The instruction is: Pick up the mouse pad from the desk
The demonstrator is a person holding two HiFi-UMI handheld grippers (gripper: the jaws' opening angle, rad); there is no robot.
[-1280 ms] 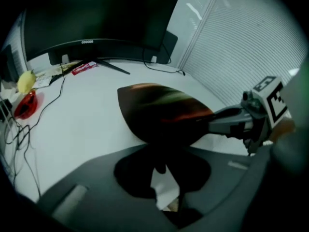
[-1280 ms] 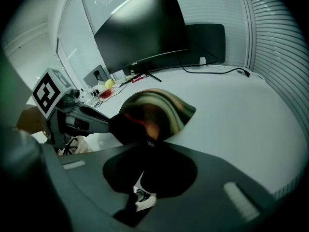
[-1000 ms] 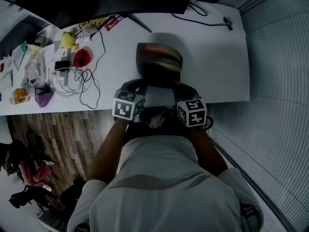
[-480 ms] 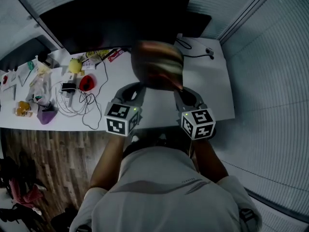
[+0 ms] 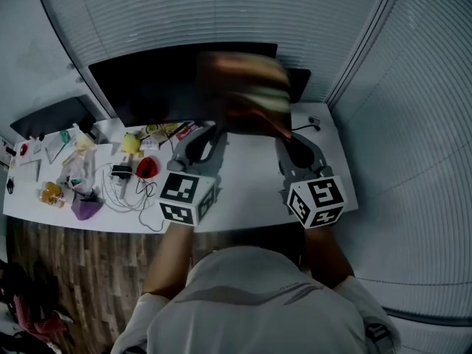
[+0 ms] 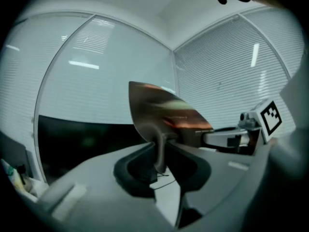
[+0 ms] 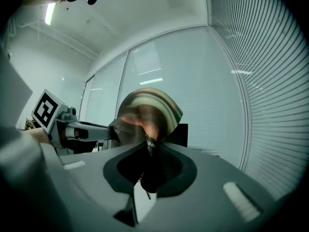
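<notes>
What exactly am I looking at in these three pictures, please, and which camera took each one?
No robot here: a person holds a handheld two-fingered gripper in each hand. The top-down picture comes from a camera on the person's head; the other two come from cameras riding on each gripper, looking along its fingers. The left gripper and the right gripper are each shut on an edge of the mouse pad, holding it up off the white desk. The marker cubes are parts of the grippers. On the desk's left lie cables, a red object and a yellow object; a dark monitor stands behind.
</notes>
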